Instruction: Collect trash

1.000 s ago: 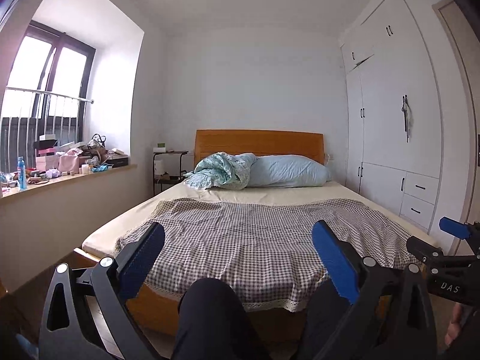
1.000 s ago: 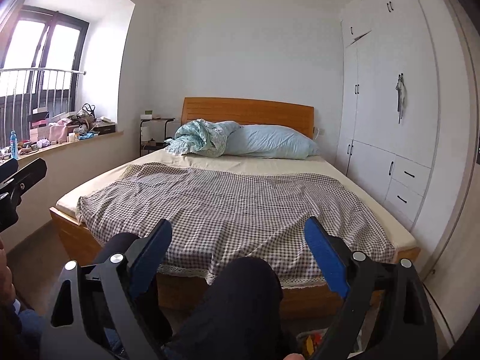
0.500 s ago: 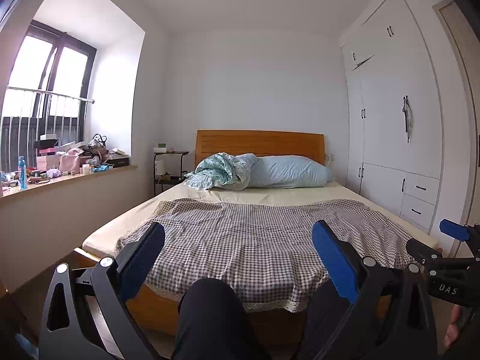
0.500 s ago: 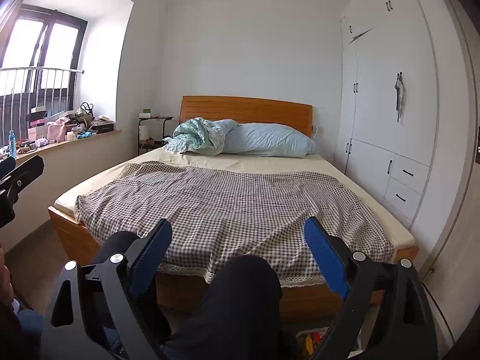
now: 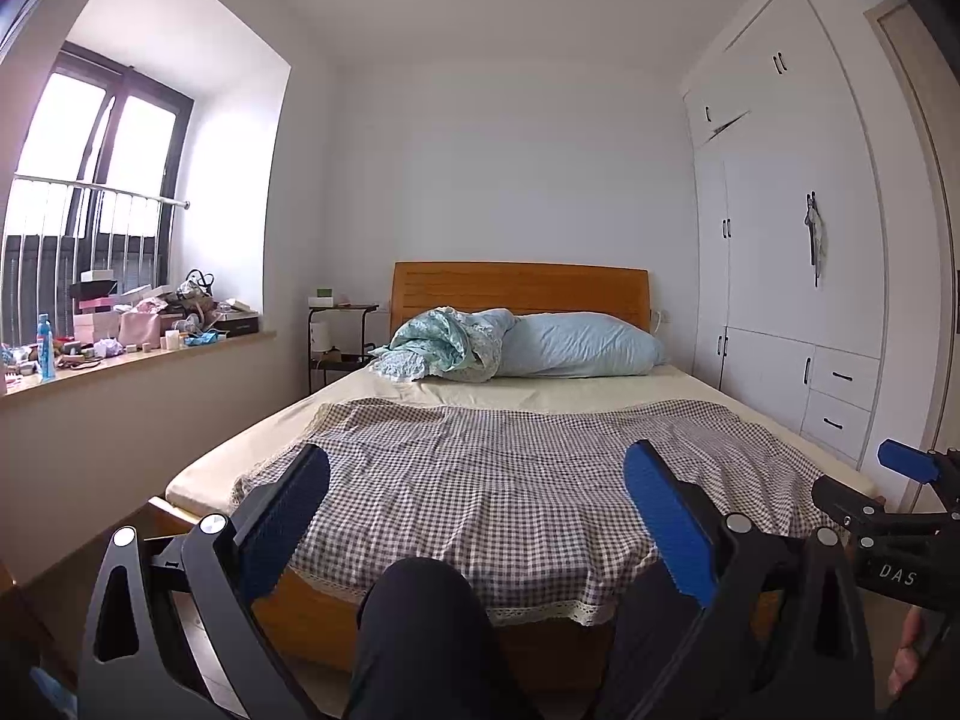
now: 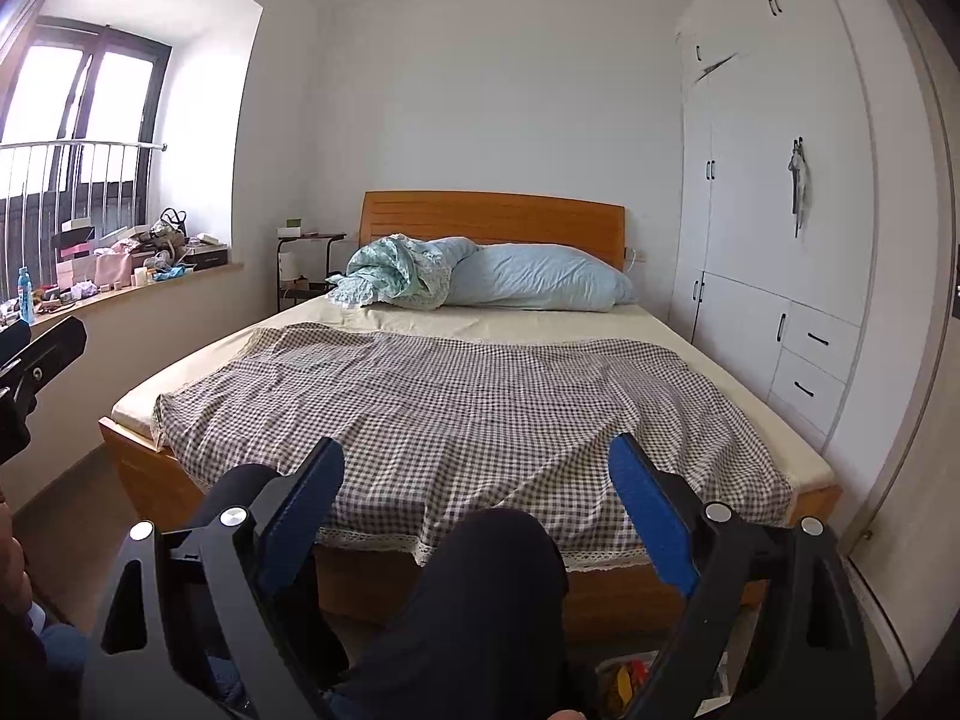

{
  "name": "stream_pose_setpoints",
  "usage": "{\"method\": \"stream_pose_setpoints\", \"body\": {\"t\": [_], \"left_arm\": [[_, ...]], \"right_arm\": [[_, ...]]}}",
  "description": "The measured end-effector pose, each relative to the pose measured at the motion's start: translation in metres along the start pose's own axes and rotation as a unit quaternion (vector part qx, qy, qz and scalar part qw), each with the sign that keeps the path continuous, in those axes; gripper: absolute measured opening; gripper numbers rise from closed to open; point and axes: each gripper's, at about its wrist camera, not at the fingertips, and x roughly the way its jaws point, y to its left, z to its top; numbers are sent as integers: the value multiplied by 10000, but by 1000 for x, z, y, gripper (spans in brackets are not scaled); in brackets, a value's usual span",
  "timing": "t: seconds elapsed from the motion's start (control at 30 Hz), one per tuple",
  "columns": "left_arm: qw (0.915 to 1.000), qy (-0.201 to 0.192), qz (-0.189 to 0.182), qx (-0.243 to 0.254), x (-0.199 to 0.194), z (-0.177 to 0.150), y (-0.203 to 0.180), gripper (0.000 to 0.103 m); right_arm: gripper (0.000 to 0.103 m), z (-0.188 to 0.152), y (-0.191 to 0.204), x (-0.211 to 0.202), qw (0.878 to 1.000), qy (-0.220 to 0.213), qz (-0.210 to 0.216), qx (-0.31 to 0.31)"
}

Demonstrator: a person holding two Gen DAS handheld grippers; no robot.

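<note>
Both grippers are held low at the foot of a bed, over a seated person's knees in dark trousers (image 5: 420,624). My left gripper (image 5: 477,456) is open, with nothing between its blue pads (image 5: 666,522). My right gripper (image 6: 475,449) is open too, and its pads (image 6: 648,516) are bare. Each gripper shows at the edge of the other's view. Some small colourful items (image 6: 627,675) lie on the floor by the right finger, mostly hidden. The windowsill (image 5: 240,339) on the left carries a clutter of boxes, bags and a blue bottle (image 5: 44,354).
A wooden bed (image 6: 144,462) with a checked cover (image 6: 456,396), a blue pillow (image 6: 540,279) and a bundled quilt fills the room. White wardrobes (image 6: 780,228) line the right wall. A small black side table (image 5: 339,336) stands by the headboard.
</note>
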Motion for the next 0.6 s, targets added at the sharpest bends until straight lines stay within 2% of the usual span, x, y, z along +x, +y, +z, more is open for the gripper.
{"method": "stream_pose_setpoints", "body": {"t": [0.6], "left_arm": [[10000,-36,9,16,0,-1,4,95]], "right_arm": [[86,-1,1,1,10000,-4,19,-12]]}}
